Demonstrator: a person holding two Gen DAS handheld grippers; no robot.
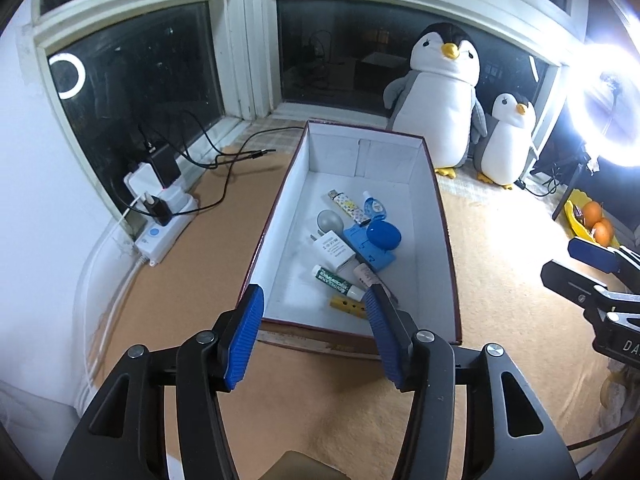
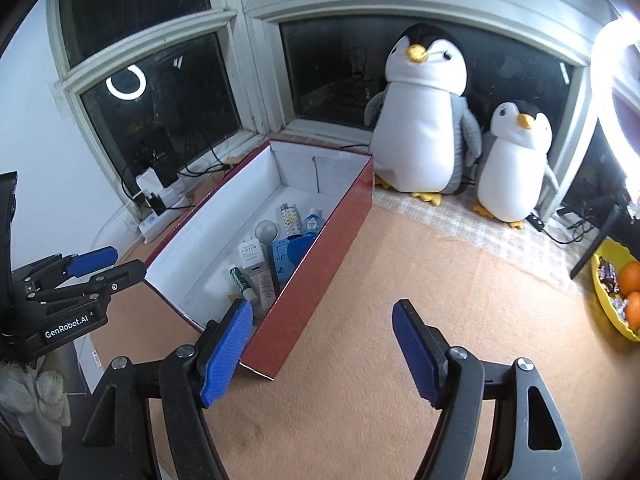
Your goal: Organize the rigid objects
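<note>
Both claws empty above the filled box

We hold the left claw (image 1: 314, 322) and right claw (image 2: 322, 338) open, nothing between the pads. The small rigid items lie inside the box (image 1: 444, 240) on the tan surface (image 1: 500, 280): a white charger (image 1: 334, 248), a blue round case (image 1: 384, 234), a green tube (image 1: 334, 280), a patterned lighter (image 1: 346, 206). We judge them light, stiff, some slick; the tube is best pinched across its middle, the charger on its flat sides

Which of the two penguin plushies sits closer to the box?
The large penguin, right beside the box's far corner. The small penguin stands on the large one's other side, farther from the box and much shorter.
</note>
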